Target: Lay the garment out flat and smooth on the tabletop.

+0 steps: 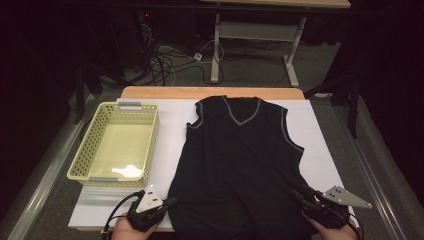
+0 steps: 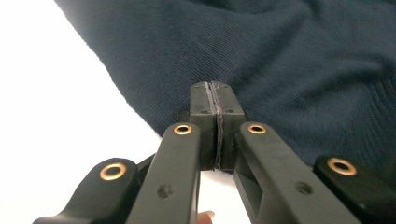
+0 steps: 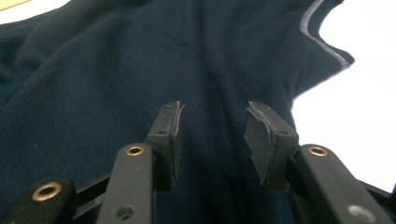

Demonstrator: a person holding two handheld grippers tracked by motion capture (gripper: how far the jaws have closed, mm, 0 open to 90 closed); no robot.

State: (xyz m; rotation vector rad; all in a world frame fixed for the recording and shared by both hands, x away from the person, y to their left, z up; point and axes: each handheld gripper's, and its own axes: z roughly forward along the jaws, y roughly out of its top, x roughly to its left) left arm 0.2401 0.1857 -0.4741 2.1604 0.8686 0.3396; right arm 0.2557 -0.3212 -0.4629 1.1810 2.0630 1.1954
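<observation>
A dark sleeveless V-neck vest (image 1: 240,160) with pale trim lies flat on the white table cover, neck away from me. My left gripper (image 1: 172,201) is at the vest's near left hem. In the left gripper view its pads (image 2: 204,100) are pressed together at the edge of the vest (image 2: 280,46), and I cannot tell whether any cloth is pinched between them. My right gripper (image 1: 298,192) is at the near right hem. In the right gripper view it (image 3: 212,135) stands open just above the vest (image 3: 116,70), with nothing between its pads.
A pale yellow perforated basket (image 1: 95,130) stands on the table's left side. The white cover (image 1: 325,150) shows bare right of the vest and between vest and basket. Beyond the far edge are floor cables (image 1: 165,62) and a table frame (image 1: 216,45).
</observation>
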